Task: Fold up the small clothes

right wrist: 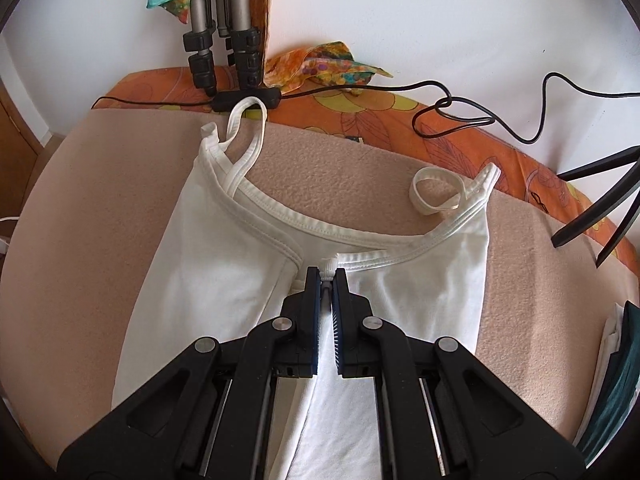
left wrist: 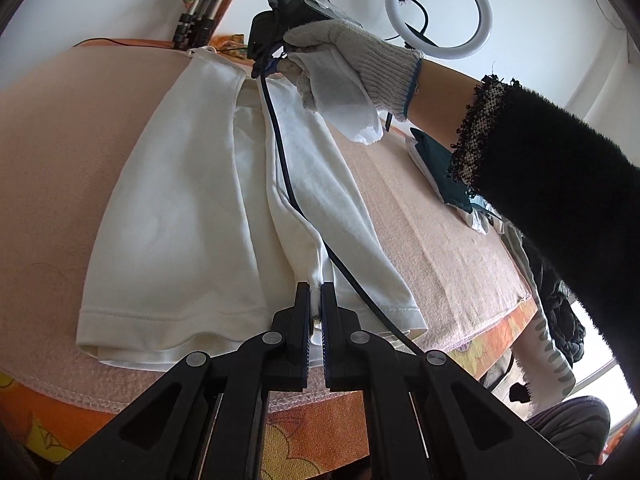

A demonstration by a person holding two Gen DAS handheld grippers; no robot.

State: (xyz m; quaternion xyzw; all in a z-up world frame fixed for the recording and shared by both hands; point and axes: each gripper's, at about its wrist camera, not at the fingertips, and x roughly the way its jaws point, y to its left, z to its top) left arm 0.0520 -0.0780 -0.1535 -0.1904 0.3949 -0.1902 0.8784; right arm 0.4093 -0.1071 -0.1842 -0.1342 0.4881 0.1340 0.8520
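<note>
A white camisole top (right wrist: 208, 248) lies spread on a pink fleece blanket (right wrist: 96, 208) that covers the work surface, its strapped neckline toward the far edge near the wall and its hem (left wrist: 168, 316) toward the near edge. One side of the top is folded inward along its length, forming a raised ridge down the middle. The left gripper (left wrist: 315, 300) is clamped on this ridge at the hem end, jaws pressed together on the white fabric. The right gripper (right wrist: 327, 280) pinches the same fold at the neckline, jaws closed on a small tuft of the binding. In the left wrist view, a gloved right hand (left wrist: 360, 60) holds that gripper's body, and a black cable (left wrist: 288, 184) trails from it across the top. Two thin straps (right wrist: 248, 136) loop loosely beyond the neckline. An orange patterned cloth (right wrist: 460, 136) shows under the blanket's far edge. Tripod legs (right wrist: 224, 32) stand at the far edge, and a ring light (left wrist: 440, 8) hangs on the wall. A stack of folded clothes (right wrist: 616, 380) sits near the blanket's right edge.
</note>
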